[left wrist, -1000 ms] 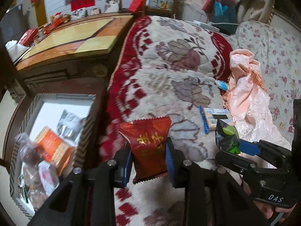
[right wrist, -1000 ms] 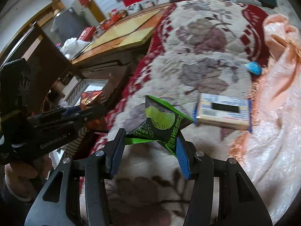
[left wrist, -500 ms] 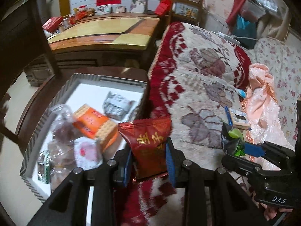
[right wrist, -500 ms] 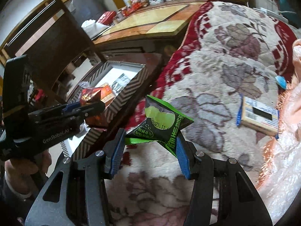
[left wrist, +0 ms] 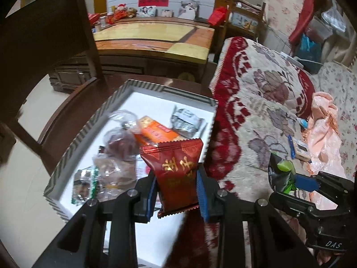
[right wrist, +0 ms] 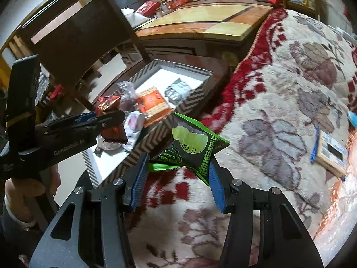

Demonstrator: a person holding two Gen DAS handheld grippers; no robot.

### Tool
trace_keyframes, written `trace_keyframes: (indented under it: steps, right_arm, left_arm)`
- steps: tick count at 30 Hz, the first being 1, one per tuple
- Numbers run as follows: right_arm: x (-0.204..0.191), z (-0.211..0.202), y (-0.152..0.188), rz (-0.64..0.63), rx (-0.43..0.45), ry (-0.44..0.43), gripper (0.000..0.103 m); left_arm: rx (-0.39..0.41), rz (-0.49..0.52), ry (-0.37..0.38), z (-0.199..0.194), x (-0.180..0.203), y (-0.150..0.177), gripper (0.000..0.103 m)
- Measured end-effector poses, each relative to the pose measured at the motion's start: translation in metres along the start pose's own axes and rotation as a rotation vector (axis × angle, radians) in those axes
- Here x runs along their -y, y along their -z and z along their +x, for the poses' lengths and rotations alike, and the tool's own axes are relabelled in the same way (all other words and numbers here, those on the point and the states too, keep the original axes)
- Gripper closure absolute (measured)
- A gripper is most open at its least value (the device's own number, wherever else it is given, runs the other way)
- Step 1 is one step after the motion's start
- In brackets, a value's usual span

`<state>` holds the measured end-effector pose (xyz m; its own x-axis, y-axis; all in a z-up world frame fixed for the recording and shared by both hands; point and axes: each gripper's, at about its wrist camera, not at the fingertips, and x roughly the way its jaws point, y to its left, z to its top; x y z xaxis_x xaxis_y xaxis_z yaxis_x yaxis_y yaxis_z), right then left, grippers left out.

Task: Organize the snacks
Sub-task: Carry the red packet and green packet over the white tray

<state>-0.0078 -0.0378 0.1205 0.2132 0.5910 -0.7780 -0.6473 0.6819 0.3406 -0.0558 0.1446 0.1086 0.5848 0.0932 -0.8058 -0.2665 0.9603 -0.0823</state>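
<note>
Swinging over from the blanket, the left gripper now hangs above the striped-rim white tray, jaws clamping the red foil snack packet. Right gripper trails, pinching the green-black packet; drop-off looks close.

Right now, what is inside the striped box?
In the striped box: an orange cracker pack, a silver packet and clear bags of snacks. The held red packet hides the near corner.
</note>
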Motion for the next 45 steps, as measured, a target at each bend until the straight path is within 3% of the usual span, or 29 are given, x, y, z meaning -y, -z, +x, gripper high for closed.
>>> trace_keyframes:
  steps: [22,45]
  right_arm:
    - [-0.065,0.054,-0.031,-0.135,-0.085,-0.041,0.053]
    - [-0.091,0.094,-0.057,-0.180,-0.129,-0.035,0.053]
  left_arm:
    - [-0.018,-0.118,-0.055,0.004,-0.069,0.011,0.069]
    - [-0.053,-0.181,-0.071,0.023,-0.098,0.015,0.069]
